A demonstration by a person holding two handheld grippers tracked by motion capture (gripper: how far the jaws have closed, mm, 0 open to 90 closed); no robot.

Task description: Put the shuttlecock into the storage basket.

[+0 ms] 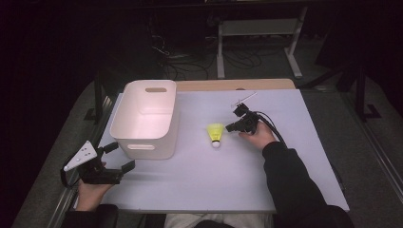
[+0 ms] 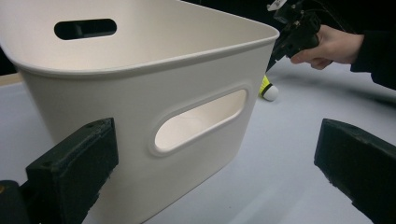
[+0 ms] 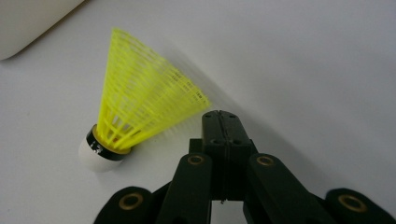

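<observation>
The yellow shuttlecock [image 3: 140,112] lies on its side near the middle of the table [image 1: 285,180], just right of the white bin [image 1: 145,118]. The right gripper [image 3: 222,122], jaws pressed together and empty, sits at the skirt's edge; it should first open, then pinch the mesh gently. The left gripper [image 1: 119,156] waits spread wide at the bin's near wall

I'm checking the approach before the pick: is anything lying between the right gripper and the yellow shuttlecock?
Nothing visible does. The right gripper, jaws shut, sits right beside the shuttlecock skirt, with bare table around them. The white bin stands off on the shuttlecock's other side.
</observation>
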